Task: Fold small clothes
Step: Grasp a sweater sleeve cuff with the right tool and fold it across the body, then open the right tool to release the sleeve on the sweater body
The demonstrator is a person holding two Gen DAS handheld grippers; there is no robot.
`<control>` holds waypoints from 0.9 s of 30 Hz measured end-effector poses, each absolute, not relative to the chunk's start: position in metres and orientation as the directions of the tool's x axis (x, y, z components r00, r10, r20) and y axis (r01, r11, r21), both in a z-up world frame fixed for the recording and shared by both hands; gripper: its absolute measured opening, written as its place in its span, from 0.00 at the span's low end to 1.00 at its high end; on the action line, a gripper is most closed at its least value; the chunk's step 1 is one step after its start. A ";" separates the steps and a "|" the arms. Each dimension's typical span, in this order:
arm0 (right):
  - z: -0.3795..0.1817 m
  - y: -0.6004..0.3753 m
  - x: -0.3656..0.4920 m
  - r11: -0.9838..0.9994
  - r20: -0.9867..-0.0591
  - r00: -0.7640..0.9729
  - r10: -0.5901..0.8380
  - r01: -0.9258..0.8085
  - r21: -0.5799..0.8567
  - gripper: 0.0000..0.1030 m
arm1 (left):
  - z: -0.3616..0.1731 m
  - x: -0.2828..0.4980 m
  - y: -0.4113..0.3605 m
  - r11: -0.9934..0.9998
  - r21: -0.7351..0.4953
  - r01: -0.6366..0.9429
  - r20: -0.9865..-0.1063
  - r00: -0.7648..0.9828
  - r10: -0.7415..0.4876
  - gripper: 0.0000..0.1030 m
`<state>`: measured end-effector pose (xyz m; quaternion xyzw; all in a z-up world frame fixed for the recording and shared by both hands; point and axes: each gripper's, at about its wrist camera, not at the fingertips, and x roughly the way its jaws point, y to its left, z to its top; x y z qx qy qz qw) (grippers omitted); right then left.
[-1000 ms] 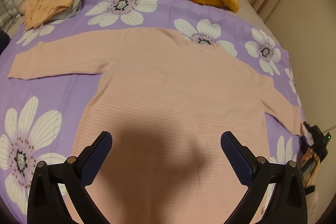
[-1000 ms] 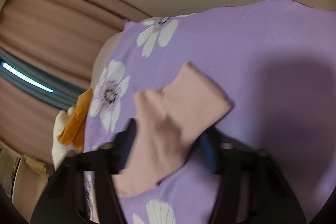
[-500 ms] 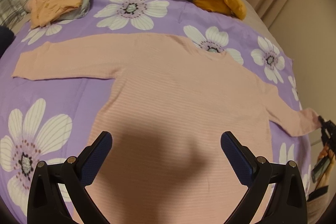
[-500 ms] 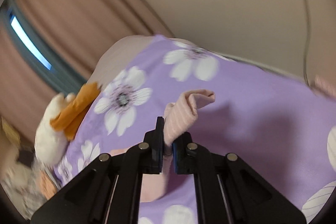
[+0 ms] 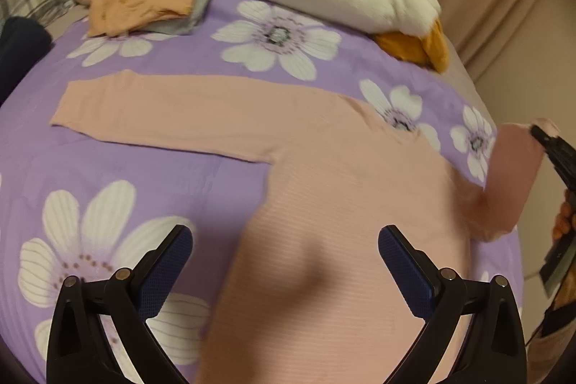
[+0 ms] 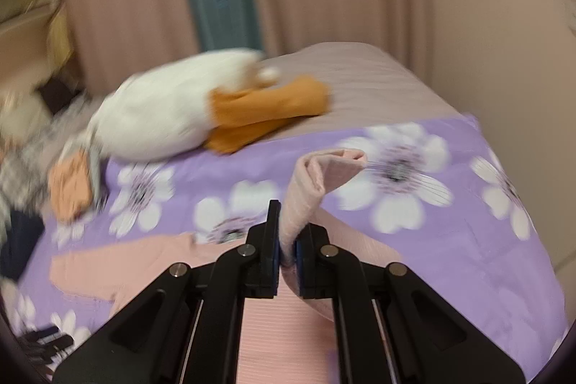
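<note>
Sweater (image 5: 324,189) sleeve cuff (image 6: 324,175) is pinched tight in the right gripper (image 6: 287,251), lifted off the purple floral bedspread (image 5: 172,161); a second ago that gripper was only closing on it. Left gripper (image 5: 284,261) hangs wide open and empty over the hem, body flat ahead of it. Risk, I'd guess: thin bite on soft knit slips mid-fold, or the pull drags the body askew.

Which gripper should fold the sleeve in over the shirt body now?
Right. The right gripper is shut on the sleeve, lifted off the bedspread; the left gripper hangs open over the hem.
</note>
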<state>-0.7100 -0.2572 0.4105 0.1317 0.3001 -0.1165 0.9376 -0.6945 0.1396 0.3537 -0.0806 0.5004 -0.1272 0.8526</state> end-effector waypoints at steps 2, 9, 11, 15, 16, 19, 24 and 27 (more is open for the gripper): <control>0.400 -0.218 -0.683 0.966 -0.616 0.777 -0.129 0.239 0.100 0.07 | 0.352 -0.689 0.153 0.956 -0.271 0.115 -0.832 0.471 -0.292 0.99; 0.344 -0.093 -0.617 0.992 -0.684 0.719 -0.122 0.065 -0.109 0.07 | 0.336 -0.668 0.177 0.962 -0.269 0.045 -0.844 0.470 -0.258 0.99; 0.323 -0.067 -0.610 0.989 -0.708 0.696 -0.118 0.016 -0.149 0.07 | 0.330 -0.661 0.179 0.964 -0.264 0.032 -0.846 0.472 -0.247 0.99; 0.288 -0.022 -0.602 0.974 -0.745 0.656 -0.117 -0.071 -0.216 0.11 | 0.320 -0.648 0.184 0.964 -0.265 0.020 -0.849 0.469 -0.243 0.99; 0.282 -0.013 -0.601 0.972 -0.757 0.644 -0.109 -0.091 -0.218 0.11 | 0.317 -0.643 0.184 0.962 -0.271 0.022 -0.848 0.469 -0.249 0.99; 0.265 0.001 -0.597 0.967 -0.797 0.599 -0.077 -0.151 -0.207 0.24 | 0.313 -0.635 0.179 0.959 -0.281 0.026 -0.844 0.469 -0.260 0.99; 0.270 0.006 -0.613 0.970 -0.811 0.580 0.076 -0.233 -0.076 0.51 | 0.311 -0.624 0.163 0.950 -0.306 0.065 -0.840 0.451 -0.301 0.99; 0.293 -0.022 -0.635 0.974 -0.774 0.605 0.188 -0.215 0.069 0.56 | 0.313 -0.610 0.148 0.936 -0.335 0.109 -0.827 0.442 -0.347 0.99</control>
